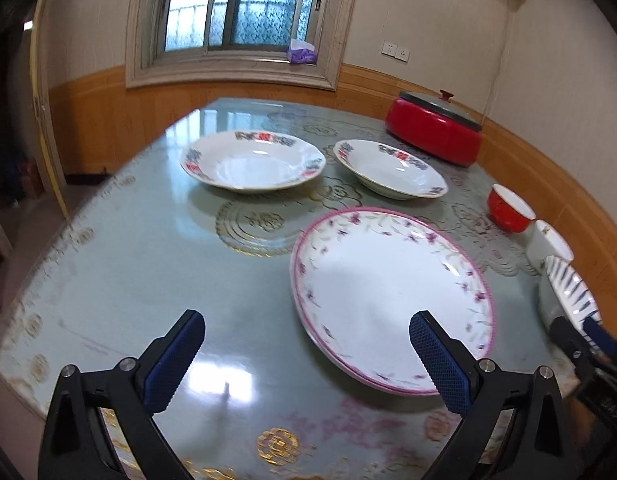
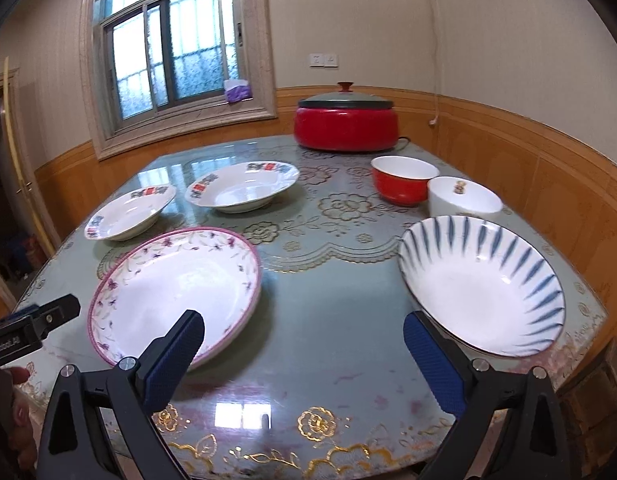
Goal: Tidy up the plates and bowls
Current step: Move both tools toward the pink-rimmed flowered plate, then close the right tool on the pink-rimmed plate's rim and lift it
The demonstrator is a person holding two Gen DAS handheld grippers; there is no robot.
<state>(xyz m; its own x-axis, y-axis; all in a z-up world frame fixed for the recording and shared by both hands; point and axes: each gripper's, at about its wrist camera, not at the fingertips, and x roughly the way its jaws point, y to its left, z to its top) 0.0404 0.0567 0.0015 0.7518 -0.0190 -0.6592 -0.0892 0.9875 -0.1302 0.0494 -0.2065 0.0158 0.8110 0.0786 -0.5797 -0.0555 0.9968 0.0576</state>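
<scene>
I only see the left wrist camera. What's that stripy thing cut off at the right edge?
Observer: A striped bowl, white with blue streaks, and empty.
Operator: Is the other gripper holding it?
Observer: No. The right gripper is open; the bowl sits on the table by its right finger.
Operator: Is the red pot plugged in?
Observer: A cord leaves the pot on its right side; where it ends I cannot tell.

Ahead of left fingers [image 1: 176,364]: plate [image 1: 392,296] on table [image 1: 148,264]
Beyond it: two deep plates [image 1: 252,160] side by side
Ahead of right fingers [image 2: 432,364]: striped bowl [image 2: 480,284]
Behind it: two small bowls [image 2: 404,180]
</scene>
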